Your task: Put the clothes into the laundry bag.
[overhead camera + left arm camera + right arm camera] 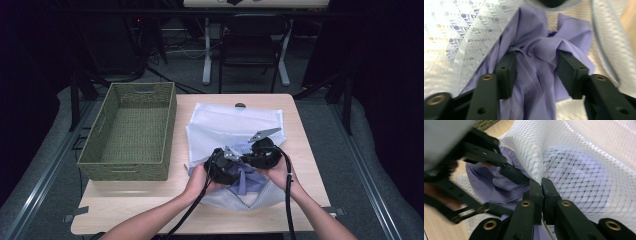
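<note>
Dark room, chair (250, 42) beyond table (150, 210)

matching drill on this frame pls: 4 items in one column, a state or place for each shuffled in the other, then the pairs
Items:
1. right gripper
2. left gripper
3. purple cloth
4. woven basket

States or places:
A. jaws apart, one on each side of a fold of cloth
B. empty, on the table's left part
C. jaws closed on the edge of the white mesh bag
D. partly inside the mesh bag, at its opening

Pairs: 1-C, 2-A, 3-D, 4-B
</note>
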Available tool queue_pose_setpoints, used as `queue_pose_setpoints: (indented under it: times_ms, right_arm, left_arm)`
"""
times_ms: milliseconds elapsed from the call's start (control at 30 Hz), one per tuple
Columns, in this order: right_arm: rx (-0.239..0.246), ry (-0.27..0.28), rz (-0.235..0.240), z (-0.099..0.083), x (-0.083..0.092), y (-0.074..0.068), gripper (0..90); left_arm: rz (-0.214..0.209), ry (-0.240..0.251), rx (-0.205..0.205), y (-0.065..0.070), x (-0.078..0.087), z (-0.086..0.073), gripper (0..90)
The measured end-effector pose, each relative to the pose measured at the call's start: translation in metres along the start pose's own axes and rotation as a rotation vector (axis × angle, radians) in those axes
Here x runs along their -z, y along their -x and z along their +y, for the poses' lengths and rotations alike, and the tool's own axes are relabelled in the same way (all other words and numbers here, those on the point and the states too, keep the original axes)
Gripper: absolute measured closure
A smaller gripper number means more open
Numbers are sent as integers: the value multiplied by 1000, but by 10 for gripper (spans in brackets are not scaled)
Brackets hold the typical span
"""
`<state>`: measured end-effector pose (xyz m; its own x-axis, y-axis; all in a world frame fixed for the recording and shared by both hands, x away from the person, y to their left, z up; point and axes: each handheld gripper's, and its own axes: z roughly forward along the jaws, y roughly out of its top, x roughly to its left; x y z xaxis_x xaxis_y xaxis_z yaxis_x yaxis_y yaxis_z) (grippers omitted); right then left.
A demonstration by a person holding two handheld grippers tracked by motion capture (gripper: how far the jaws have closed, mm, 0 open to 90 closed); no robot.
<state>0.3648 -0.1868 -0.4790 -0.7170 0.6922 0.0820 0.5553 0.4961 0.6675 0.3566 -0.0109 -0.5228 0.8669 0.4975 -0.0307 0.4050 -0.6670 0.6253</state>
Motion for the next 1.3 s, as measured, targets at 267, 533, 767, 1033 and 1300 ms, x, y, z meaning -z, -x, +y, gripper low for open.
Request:
queue_pose_setpoints:
  times_ms: [267,533,767,1033,1300]
  right_arm:
    - [-6,1,-2,1,-1,0,883]
    - [-6,-7,0,-1,-5,3,883]
    - [2,-2,7,0,-3,-2,884]
    - [-12,36,15,6,7,-5,884]
    - [-27,40,30,6,9,-6,884]
  left_arm:
    - [-64,-23,-46,21,-1,-5,280]
    - [-54,-73,-76,30,-37,-9,359]
    - [-38,-24,-67,18,-44,-12,709]
    - [78,83,1,8,-34,-1,873]
    - [131,137,85,-9,-37,-1,853]
